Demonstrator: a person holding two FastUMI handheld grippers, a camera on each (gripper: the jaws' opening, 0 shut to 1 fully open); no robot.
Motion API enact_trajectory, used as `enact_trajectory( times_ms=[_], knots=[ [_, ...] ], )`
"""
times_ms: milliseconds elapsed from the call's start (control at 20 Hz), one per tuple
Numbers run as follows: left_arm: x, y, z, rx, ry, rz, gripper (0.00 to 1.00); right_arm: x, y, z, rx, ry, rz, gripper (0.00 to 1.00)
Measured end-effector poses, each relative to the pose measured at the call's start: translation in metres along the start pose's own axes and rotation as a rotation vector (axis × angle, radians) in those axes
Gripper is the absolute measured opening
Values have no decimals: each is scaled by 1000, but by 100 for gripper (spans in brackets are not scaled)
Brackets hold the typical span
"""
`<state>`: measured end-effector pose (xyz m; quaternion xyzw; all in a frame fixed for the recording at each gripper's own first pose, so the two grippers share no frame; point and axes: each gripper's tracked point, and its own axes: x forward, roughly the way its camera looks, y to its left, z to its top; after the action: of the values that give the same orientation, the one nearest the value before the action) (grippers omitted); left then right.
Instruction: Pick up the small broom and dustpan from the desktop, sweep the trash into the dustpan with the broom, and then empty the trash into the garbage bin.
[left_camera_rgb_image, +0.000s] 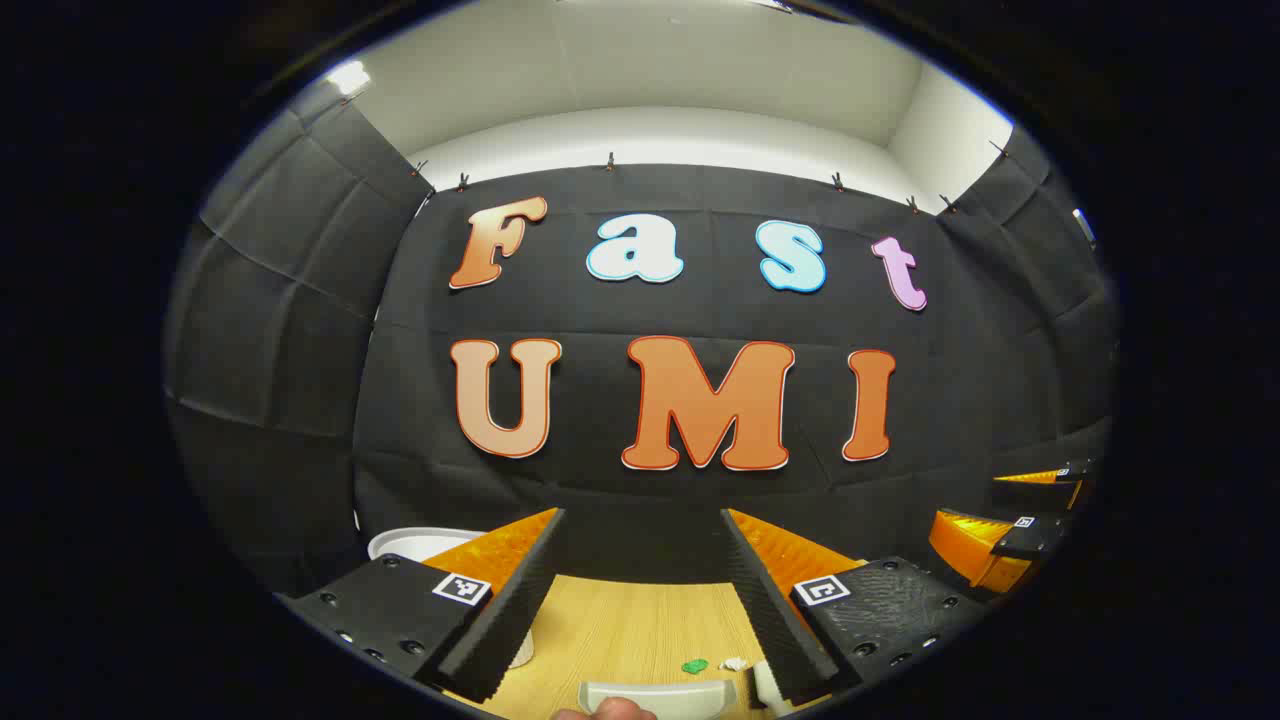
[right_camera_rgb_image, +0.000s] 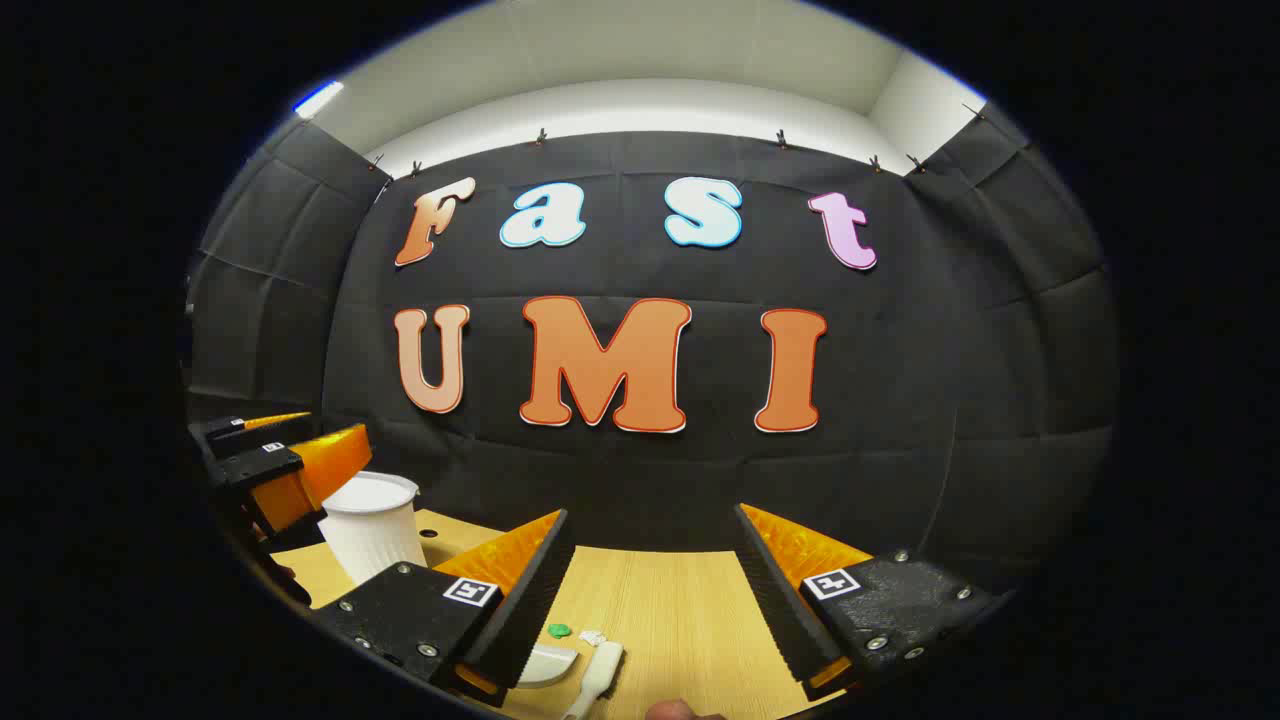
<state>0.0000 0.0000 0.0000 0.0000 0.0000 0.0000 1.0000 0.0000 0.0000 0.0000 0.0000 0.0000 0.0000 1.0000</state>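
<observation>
In the left gripper view, the left gripper has its two fingers spread wide and nothing is between them. Below the fingers lies the wooden desktop. On it, near the bottom edge, are a green scrap of trash and a white scrap just beside it. The pale dustpan lies below them, at the very bottom of the view. The white garbage bin stands at the left, partly hidden behind the left finger. At the far right the right gripper is visible, apart from the left one.

In the right gripper view, the right gripper is also wide open and holds nothing. The garbage bin stands upright on the desktop at the left, and the left gripper is just beside it. The green scrap and white scrap lie near the left finger. Under them the dustpan is partly hidden, and the white thing beside it is probably the small broom.
</observation>
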Motion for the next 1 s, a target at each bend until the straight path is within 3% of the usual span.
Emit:
enact_trajectory(
  times_ms=[200,250,1000],
  knots=[
    [7,6,-18,-48,35,28,94,2,2,-3,-19,6,-2,87],
    [8,7,-16,-40,27,28,95,2,2,-2,-19,5,-5,95],
    [17,12,12,-45,-65,43,93,2,-1,-1,-45,-6,-50,95]
  ],
)
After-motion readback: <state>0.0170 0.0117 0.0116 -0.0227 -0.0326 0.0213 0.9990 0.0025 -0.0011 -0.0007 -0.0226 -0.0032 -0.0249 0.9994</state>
